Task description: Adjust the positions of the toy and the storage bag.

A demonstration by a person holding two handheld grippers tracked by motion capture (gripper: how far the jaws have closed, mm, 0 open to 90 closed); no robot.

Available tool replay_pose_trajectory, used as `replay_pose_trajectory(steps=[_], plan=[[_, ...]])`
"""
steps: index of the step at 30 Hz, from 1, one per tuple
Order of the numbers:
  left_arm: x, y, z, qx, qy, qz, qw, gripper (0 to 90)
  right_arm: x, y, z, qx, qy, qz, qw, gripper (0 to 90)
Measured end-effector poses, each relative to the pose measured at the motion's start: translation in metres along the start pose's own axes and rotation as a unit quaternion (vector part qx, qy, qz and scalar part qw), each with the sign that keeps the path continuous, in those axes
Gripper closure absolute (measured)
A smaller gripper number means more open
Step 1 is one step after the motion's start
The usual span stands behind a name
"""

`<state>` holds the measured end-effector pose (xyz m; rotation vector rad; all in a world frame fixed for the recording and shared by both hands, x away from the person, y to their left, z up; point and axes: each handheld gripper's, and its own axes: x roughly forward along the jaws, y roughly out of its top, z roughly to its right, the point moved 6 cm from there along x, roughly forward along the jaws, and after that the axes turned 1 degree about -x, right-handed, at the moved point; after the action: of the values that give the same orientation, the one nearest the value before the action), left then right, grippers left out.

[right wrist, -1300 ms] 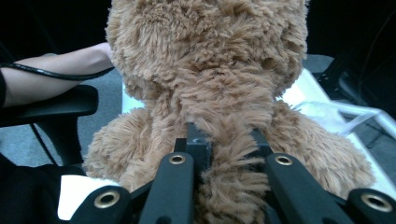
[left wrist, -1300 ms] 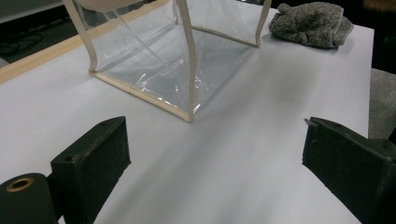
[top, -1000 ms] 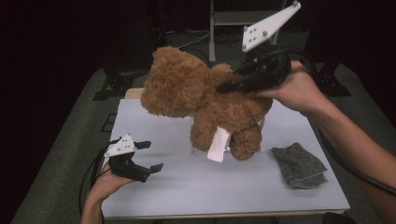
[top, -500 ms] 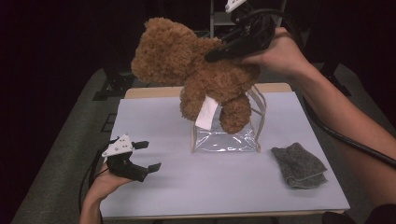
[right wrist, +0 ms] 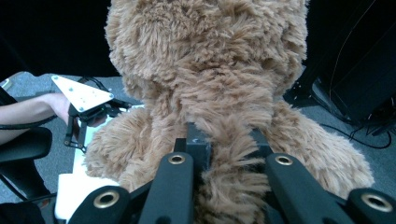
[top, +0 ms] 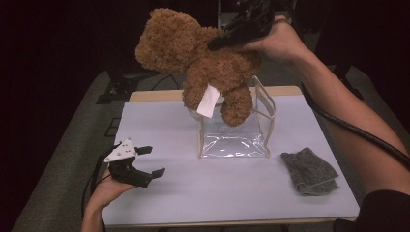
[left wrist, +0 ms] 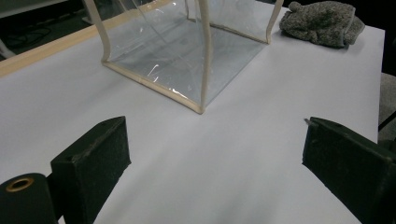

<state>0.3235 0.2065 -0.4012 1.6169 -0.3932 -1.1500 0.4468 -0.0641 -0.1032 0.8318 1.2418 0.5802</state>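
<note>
A brown teddy bear (top: 203,58) hangs in the air above a clear plastic bag (top: 237,130) with beige edging that stands on the white table (top: 193,193). My right gripper (top: 227,38) is shut on the fur of the bear's back (right wrist: 224,93), and a white tag (top: 208,102) dangles from the bear. One bear foot reaches just into the bag's open top. My left gripper (top: 147,162) rests open near the table's front left, with nothing between its jaws. The left gripper view looks across bare table to the bag (left wrist: 187,51).
A folded grey cloth (top: 309,171) lies on the table right of the bag, also at the far right as the grey cloth (left wrist: 322,21) in the left gripper view. A black cable (top: 358,133) trails along the right forearm. Dark floor surrounds the table.
My right gripper has lifted the bear up and to the left, off the table, uncovering the clear bag beneath. The left gripper has stayed in place.
</note>
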Motion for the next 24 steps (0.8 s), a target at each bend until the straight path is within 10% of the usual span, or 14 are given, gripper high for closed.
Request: replay_pose_trajectory(steps=[24], plan=[[-0.003,-0.001,0.0,-0.002,0.01,-0.005,0.9999,3.6,0.018,-0.008,0.073,0.052,-0.031,-0.001,0.9981,77.4]])
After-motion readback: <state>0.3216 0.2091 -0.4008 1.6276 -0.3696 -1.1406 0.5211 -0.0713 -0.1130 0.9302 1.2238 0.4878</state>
